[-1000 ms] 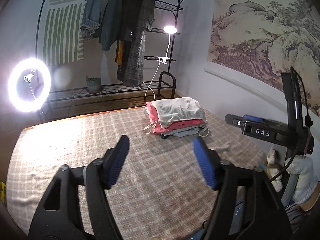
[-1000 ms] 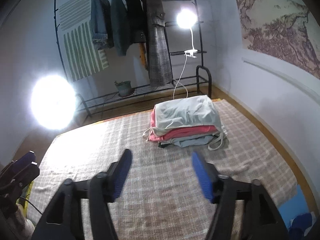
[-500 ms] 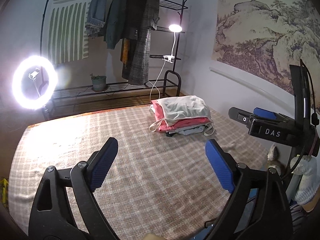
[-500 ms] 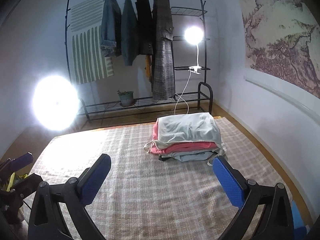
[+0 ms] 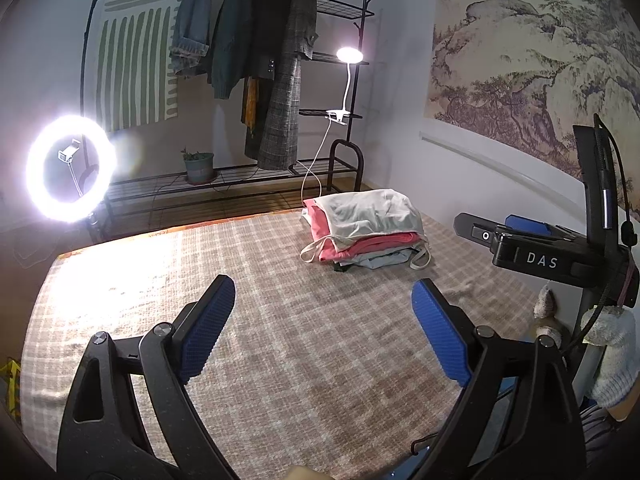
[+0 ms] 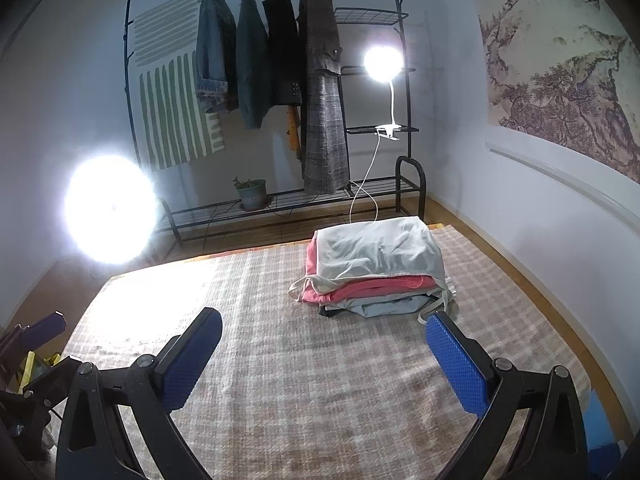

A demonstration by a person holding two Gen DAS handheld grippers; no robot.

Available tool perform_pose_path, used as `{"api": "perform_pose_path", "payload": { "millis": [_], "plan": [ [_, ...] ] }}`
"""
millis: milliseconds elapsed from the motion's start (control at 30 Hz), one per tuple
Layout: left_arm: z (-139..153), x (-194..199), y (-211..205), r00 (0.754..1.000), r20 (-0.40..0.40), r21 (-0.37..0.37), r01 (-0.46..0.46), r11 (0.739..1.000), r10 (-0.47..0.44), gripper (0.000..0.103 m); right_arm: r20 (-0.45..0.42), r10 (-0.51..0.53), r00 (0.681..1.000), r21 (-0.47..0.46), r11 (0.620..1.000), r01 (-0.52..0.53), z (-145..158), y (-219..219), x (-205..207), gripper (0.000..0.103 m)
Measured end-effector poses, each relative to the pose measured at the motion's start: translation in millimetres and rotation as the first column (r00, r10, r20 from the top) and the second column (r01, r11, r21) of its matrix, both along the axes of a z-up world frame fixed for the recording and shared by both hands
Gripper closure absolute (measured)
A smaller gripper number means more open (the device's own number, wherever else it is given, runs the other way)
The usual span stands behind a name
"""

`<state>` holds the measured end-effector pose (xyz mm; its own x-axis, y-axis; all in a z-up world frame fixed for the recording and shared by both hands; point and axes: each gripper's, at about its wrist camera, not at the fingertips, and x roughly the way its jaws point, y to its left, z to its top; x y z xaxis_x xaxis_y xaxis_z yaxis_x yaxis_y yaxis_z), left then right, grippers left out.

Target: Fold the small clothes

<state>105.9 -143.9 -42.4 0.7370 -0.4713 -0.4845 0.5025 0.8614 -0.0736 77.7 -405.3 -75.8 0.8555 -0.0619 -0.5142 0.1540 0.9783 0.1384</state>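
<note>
A stack of folded small clothes (image 5: 366,232), white on top, then pink, then grey, sits on the checked cloth (image 5: 280,340) at the far right. It also shows in the right wrist view (image 6: 376,268). My left gripper (image 5: 322,300) is open and empty, held above the cloth well short of the stack. My right gripper (image 6: 322,336) is open wide and empty, its right fingertip just in front of the stack's near corner. The right gripper's body shows at the right edge of the left wrist view (image 5: 560,256).
A black clothes rack (image 6: 280,92) with hanging coats stands behind the table. A ring light (image 5: 70,168) glares at the left and a clip lamp (image 6: 382,64) at the rack's right. A potted plant (image 6: 252,194) sits on the rack's lower shelf. A wall with a landscape painting (image 5: 540,68) runs along the right.
Both grippers have opened wider and drawn back and up from the cloth. The stack has not moved.
</note>
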Motion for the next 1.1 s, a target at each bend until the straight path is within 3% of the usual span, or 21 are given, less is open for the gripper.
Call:
{"api": "perform_pose_path", "payload": {
  "millis": [1100],
  "plan": [
    [1.2,1.0,2.5,1.000,0.011,-0.003,-0.004,1.000,0.004,0.010,-0.011,0.000,1.000,0.030,1.000,0.000,-2.3,1.9,-1.8,0.000]
  ]
}}
